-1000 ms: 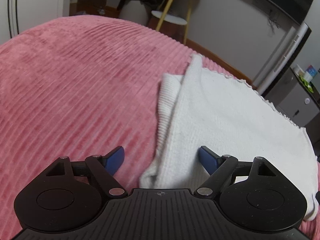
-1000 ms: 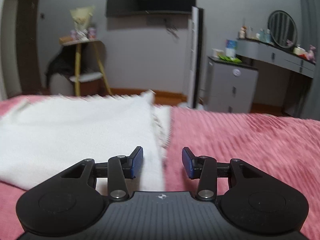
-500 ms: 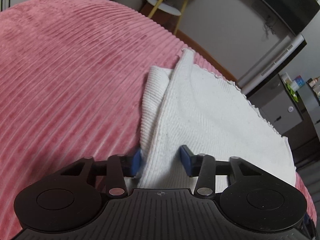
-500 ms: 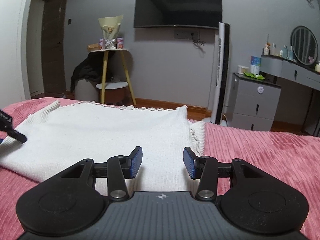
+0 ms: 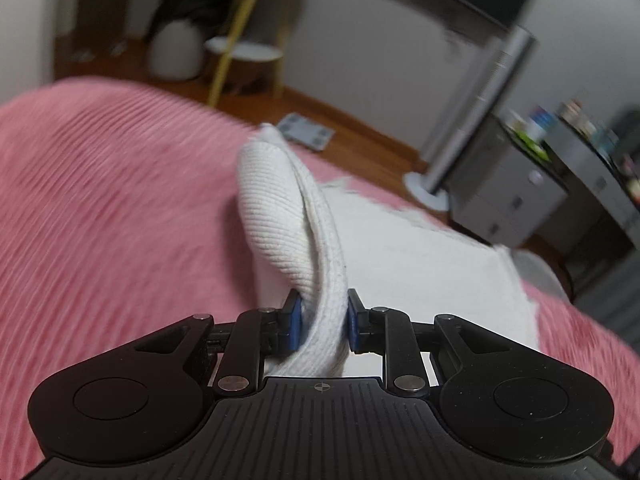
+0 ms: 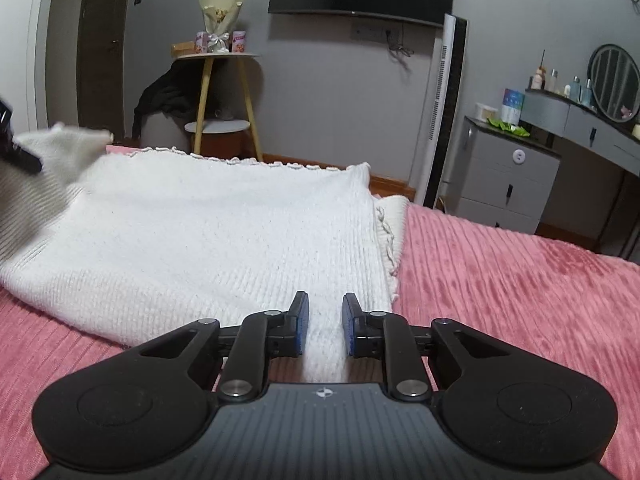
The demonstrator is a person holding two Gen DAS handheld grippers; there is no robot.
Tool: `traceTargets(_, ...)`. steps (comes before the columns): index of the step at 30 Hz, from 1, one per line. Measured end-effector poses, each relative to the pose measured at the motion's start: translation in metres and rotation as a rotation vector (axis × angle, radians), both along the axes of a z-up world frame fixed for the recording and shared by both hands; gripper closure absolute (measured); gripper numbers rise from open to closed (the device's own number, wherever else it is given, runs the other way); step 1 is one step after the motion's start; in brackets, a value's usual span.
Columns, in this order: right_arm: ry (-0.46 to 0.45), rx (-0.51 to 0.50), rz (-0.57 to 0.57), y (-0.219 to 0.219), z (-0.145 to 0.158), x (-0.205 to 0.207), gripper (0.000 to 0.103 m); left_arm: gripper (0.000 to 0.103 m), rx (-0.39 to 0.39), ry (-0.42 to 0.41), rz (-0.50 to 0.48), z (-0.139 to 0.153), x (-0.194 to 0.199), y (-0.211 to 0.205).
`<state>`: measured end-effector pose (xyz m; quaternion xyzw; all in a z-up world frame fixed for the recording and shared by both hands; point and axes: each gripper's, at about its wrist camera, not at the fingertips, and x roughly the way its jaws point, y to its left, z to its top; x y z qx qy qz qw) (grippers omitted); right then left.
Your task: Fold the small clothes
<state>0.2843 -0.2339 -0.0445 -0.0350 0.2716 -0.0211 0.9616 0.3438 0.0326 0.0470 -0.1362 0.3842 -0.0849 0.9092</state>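
Note:
A white knitted garment lies on the pink ribbed bedspread. My left gripper is shut on the garment's left edge and holds that fold lifted off the bed. The lifted part shows at the far left of the right wrist view. My right gripper has its blue pads on either side of the garment's near right corner, jaws narrowed around the cloth, which still lies flat.
The pink bedspread spreads left and right of the garment. Beyond the bed stand a yellow-legged side table, a tall white tower fan and a grey drawer unit.
My left gripper has closed on the garment's left edge and raised it. My right gripper has moved onto the near right corner and narrowed its jaws.

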Motion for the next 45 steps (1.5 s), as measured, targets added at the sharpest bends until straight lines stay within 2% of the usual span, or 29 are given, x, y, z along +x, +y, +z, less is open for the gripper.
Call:
traceTargets(3,-0.004,0.01,-0.014,-0.004,0.003,0.001,0.086,0.078,0.07,-0.041,-0.114,0.004,-0.005,-0.048)
traceTargets(6,-0.005,0.026,-0.02,-0.009,0.002,0.001,0.088,0.075,0.138,-0.036,-0.196,-0.012,-0.008,-0.093)
traceTargets(7,-0.004,0.025,-0.019,-0.009,0.002,0.001,0.088,0.07,0.139,-0.023,-0.209,-0.02,-0.008,-0.101)
traceTargets(9,-0.005,0.023,-0.015,-0.01,0.001,0.001,0.088,0.07,0.13,-0.004,-0.221,-0.031,-0.013,-0.11)
traceTargets(12,-0.006,0.027,-0.011,-0.01,0.0,0.001,0.088,0.063,0.089,-0.041,-0.204,-0.026,-0.035,-0.098)
traceTargets(14,-0.006,0.029,-0.01,-0.011,-0.001,0.002,0.088,0.057,0.024,-0.078,-0.159,-0.016,-0.053,-0.078)
traceTargets(15,-0.007,0.032,-0.011,-0.011,-0.001,0.003,0.088,0.049,0.011,-0.095,-0.118,-0.013,-0.061,-0.067)
traceTargets(16,-0.007,0.033,-0.012,-0.011,-0.001,0.003,0.088,0.046,0.012,-0.114,-0.068,-0.011,-0.068,-0.055)
traceTargets(19,-0.006,0.021,-0.013,-0.009,-0.001,0.003,0.088,0.046,0.067,-0.13,0.09,-0.02,-0.083,-0.028)
traceTargets(22,-0.007,0.028,-0.017,-0.008,0.004,0.002,0.088,0.046,0.067,-0.08,0.188,-0.046,-0.087,-0.009)
traceTargets(24,-0.01,0.057,-0.021,-0.01,0.011,-0.001,0.088,0.048,0.063,-0.048,0.198,-0.062,-0.09,-0.002)
traceTargets(27,-0.006,0.165,-0.025,-0.016,0.024,-0.004,0.083,0.048,0.096,-0.029,0.198,-0.077,-0.089,0.003)
traceTargets(29,0.016,0.271,-0.02,-0.019,0.031,-0.001,0.076,0.047,0.077,-0.028,0.202,-0.08,-0.088,0.008)
traceTargets(31,0.043,0.412,-0.001,-0.019,0.036,0.007,0.055,0.046,0.047,-0.027,0.203,-0.082,-0.091,0.017)
traceTargets(32,0.067,0.484,0.024,-0.018,0.038,0.013,0.051,0.046,0.044,-0.025,0.206,-0.084,-0.09,0.021)
traceTargets(36,0.15,0.67,0.086,-0.009,0.039,0.048,0.045,0.046,0.065,-0.005,0.21,-0.084,-0.091,0.024)
traceTargets(41,0.277,0.759,0.096,0.007,0.026,0.087,0.045,0.045,0.147,0.012,0.254,-0.079,-0.09,0.028)
traceTargets(45,0.304,0.743,0.125,0.021,0.023,0.092,0.046,0.045,0.142,0.036,0.283,-0.081,-0.089,0.035)
